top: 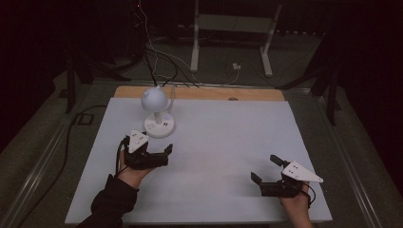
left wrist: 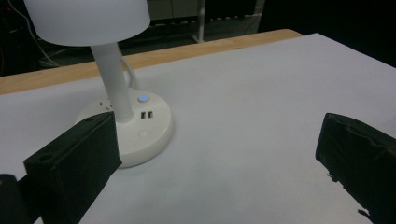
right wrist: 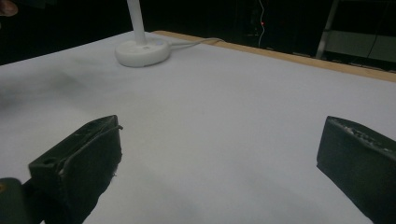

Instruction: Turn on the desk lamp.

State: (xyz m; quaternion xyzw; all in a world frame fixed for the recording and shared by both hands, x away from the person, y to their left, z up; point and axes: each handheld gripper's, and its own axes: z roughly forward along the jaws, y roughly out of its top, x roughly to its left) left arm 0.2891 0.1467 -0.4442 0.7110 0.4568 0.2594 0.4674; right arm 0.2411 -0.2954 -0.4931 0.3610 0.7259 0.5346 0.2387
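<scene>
White round-based lamp (top: 158, 111), matte table (top: 228, 156)

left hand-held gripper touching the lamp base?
Apart. In the high view, bare table shows between the left hand-held gripper and the lamp base; its jaws stand open, holding nothing.

Left tool (top: 159, 150) jaws apart – right tool (top: 265, 169) likewise.

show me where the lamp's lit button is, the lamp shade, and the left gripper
lit button (left wrist: 143, 98), left gripper view, on its blue glow.
lamp shade (top: 154, 98), high view, middle of the white dome.
left gripper (top: 167, 149), high view, between its open jaw tips.
</scene>
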